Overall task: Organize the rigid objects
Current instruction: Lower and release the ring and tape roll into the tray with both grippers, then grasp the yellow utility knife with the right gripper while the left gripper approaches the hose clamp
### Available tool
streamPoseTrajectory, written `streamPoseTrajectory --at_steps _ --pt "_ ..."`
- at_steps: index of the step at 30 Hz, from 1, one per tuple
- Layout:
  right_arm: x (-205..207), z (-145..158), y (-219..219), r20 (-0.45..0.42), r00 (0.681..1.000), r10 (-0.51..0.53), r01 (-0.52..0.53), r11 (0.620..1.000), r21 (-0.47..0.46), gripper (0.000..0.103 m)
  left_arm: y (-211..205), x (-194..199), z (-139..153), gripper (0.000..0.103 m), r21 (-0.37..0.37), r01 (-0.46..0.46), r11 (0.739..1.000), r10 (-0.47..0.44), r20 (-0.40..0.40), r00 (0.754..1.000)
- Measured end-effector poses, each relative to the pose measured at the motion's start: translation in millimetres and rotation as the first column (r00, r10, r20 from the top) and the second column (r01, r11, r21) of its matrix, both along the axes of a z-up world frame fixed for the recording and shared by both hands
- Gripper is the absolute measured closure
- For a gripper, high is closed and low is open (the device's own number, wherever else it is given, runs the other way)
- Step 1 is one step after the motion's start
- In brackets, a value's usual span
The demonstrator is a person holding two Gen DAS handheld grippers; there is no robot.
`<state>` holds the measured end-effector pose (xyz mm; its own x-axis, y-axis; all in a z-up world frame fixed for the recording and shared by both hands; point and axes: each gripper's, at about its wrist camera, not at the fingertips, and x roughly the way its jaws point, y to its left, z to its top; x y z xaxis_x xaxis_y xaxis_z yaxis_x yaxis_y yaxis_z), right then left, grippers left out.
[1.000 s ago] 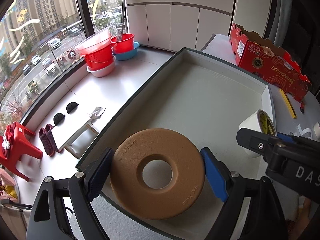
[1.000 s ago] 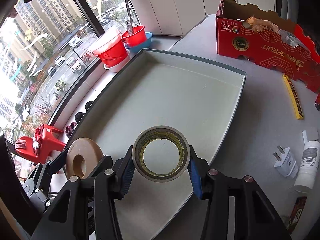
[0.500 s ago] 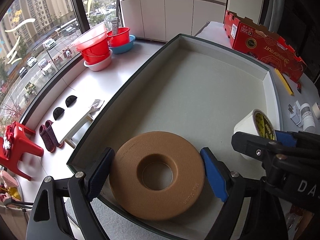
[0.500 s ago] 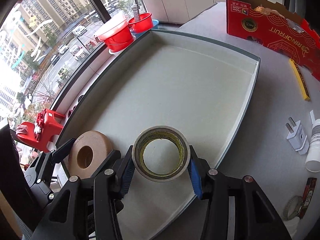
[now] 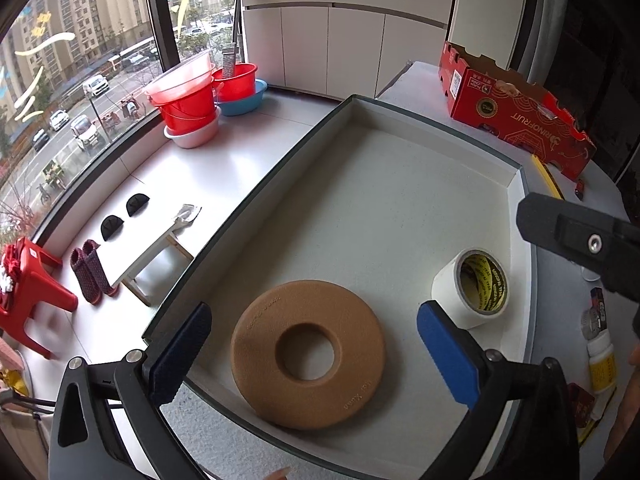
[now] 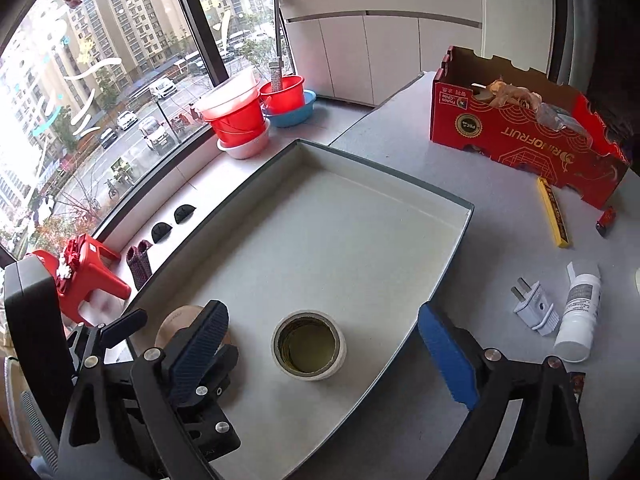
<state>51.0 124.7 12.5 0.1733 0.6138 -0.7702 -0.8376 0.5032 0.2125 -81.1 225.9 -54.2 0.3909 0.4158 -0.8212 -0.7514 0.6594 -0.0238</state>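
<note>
A tan foam ring [image 5: 308, 354] lies flat in the near end of the shallow grey tray [image 5: 404, 184]. My left gripper [image 5: 314, 354] straddles it with jaws opening, and its pads stand clear of the ring on both sides. A white tape roll [image 6: 309, 345] stands on the tray floor to the ring's right, also seen in the left wrist view [image 5: 472, 288]. My right gripper [image 6: 324, 350] hangs above the roll, jaws opening wide, with gaps on both sides of the roll. The ring [image 6: 176, 326] is mostly hidden behind the right gripper's left finger.
On the table right of the tray lie a white plug [image 6: 534, 306], a white bottle [image 6: 578, 320], a yellow stick [image 6: 554, 212] and a red cardboard box [image 6: 524, 132]. Red basins [image 5: 188, 100] sit on the window ledge, and a red stool [image 5: 28, 284] stands below.
Both grippers have opened and let go: the ring now lies free in the tray, and the tape roll stands on the tray floor. The right gripper has risen away from the roll.
</note>
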Motion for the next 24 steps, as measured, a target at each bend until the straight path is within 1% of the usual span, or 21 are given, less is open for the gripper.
streamPoseTrajectory --at_steps 4,6,9,11,14,17,19,21,24 --pt "18 5 -29 -0.067 0.993 -0.096 0.097 0.995 0.022 0.006 -11 2 10 0.000 -0.015 0.032 0.999 -0.032 0.022 0.999" --pt "26 2 -54 -0.100 0.984 -0.150 0.153 0.988 0.021 0.006 -23 4 18 0.000 -0.016 0.073 0.997 -0.072 0.035 0.997" --pt "37 -4 -100 -0.118 0.962 -0.244 0.247 0.969 0.011 0.006 -50 12 29 0.000 -0.009 0.147 0.989 -0.147 0.052 0.988" --pt "43 -10 -133 -0.132 0.940 -0.315 0.318 0.948 0.002 0.006 -74 19 35 0.000 -0.007 0.216 0.976 -0.216 0.059 0.975" --pt "50 -22 -185 -0.168 0.893 -0.417 0.421 0.907 -0.016 0.006 -113 33 36 0.000 -0.006 0.316 0.949 -0.315 0.056 0.947" --pt "51 -35 -229 -0.206 0.840 -0.502 0.505 0.862 -0.039 0.006 -150 43 27 0.000 -0.013 0.392 0.920 -0.391 0.034 0.920" --pt "46 -42 -252 -0.219 0.816 -0.534 0.538 0.842 -0.046 0.006 -171 46 16 0.000 -0.007 0.427 0.904 -0.427 -0.005 0.904" --pt "39 -48 -269 -0.208 0.808 -0.552 0.554 0.831 -0.054 0.006 -189 47 5 0.000 0.001 0.462 0.887 -0.462 -0.041 0.886" --pt "24 -56 -288 -0.170 0.810 -0.561 0.560 0.826 -0.063 0.006 -205 43 -9 0.000 0.009 0.493 0.870 -0.490 -0.088 0.867"
